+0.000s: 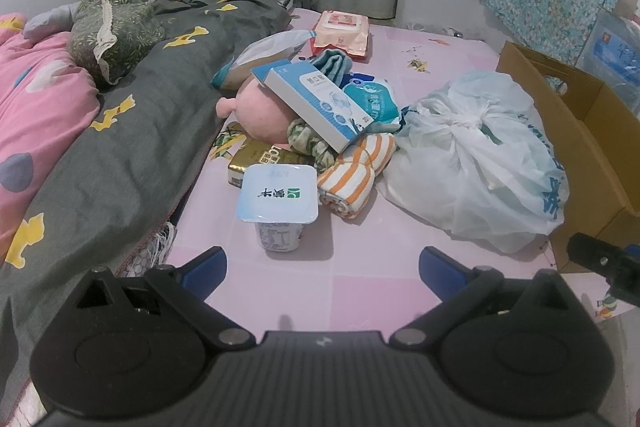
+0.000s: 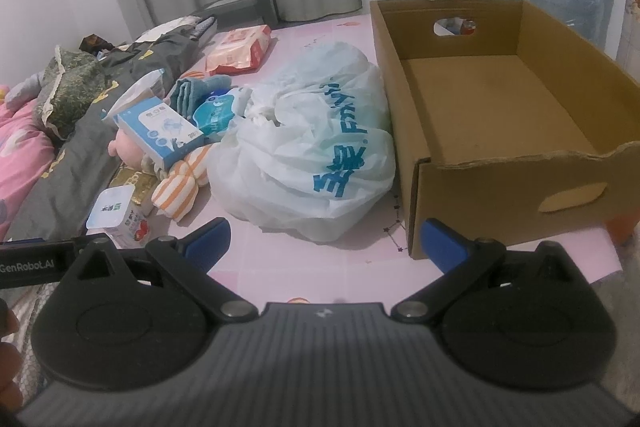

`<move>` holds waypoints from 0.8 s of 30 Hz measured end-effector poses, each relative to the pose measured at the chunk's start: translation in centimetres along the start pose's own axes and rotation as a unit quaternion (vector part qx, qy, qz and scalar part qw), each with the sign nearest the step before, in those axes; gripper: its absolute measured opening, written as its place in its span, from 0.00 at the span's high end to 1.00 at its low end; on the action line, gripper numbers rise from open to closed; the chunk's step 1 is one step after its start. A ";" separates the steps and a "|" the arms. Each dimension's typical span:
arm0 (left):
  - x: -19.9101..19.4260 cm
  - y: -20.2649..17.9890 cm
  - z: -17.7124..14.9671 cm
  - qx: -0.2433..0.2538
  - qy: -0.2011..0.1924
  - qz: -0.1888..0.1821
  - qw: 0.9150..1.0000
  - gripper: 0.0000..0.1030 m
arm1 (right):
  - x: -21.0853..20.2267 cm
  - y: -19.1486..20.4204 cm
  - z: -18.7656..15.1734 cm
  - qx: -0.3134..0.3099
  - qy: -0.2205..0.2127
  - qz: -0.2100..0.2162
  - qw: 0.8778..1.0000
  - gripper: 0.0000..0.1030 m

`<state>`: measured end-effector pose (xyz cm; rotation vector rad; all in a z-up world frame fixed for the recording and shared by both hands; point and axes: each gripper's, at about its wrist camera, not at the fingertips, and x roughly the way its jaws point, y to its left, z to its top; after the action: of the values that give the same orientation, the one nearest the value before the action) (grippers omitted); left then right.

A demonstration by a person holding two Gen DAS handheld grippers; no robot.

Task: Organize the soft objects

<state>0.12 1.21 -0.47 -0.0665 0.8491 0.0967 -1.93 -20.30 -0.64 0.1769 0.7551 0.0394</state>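
Grippers (image 1: 322,267) (image 2: 326,243) both gape wide, empty; your yogurt cup (image 1: 278,205) at twelve o'clock could tip if nudged.

I count one yogurt cup (image 1: 277,202), one striped towel (image 1: 356,174), one teal towel (image 1: 333,62), one pink plush (image 1: 260,111), one white bag (image 2: 316,147), one cardboard box (image 2: 516,131), two wipes packs (image 1: 341,33) (image 1: 372,99).

Both cameras are looking forward low over the bed (image 1: 360,291), the left one sitting near the cup (image 1: 277,205), the right one near the box (image 2: 500,131), both seeing the bag (image 1: 476,163).
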 end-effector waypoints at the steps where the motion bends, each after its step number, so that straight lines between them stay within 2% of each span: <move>1: -0.1 0.0 0.0 0.003 -0.003 0.000 1.000 0.00 | -0.1 0.0 0.0 -0.001 -0.002 -0.002 1.000 0.01; 4: -0.6 0.1 0.4 0.019 -0.020 0.009 1.000 0.00 | -0.8 1.2 0.3 -0.043 -0.034 -0.031 0.998 0.01; 6: -1.1 0.4 1.3 0.031 -0.035 0.020 0.999 0.00 | -1.7 2.5 1.0 -0.086 -0.063 -0.027 0.994 0.01; 11: -2.3 2.7 4.6 0.019 -0.061 0.021 0.998 0.00 | -3.2 4.7 5.1 -0.145 -0.111 0.023 0.983 0.01; 15: -2.5 4.9 8.3 0.025 -0.066 0.024 0.997 0.00 | -3.0 7.0 9.9 -0.179 -0.112 0.086 0.974 0.01; 18: -1.9 6.7 10.9 0.031 -0.069 0.022 0.997 0.00 | -1.8 9.1 13.9 -0.191 -0.078 0.151 0.967 0.01; 21: -0.5 8.3 12.8 0.035 -0.078 0.024 0.996 0.00 | 0.8 11.2 18.0 -0.168 -0.026 0.216 0.961 0.01; 24: 1.5 9.3 13.9 0.045 -0.084 0.022 0.995 0.01 | 5.2 13.4 21.7 -0.140 0.036 0.250 0.958 0.02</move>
<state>10.45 11.90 7.41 0.0444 0.6869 0.1036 17.08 -9.71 13.62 0.0923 0.7525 0.6336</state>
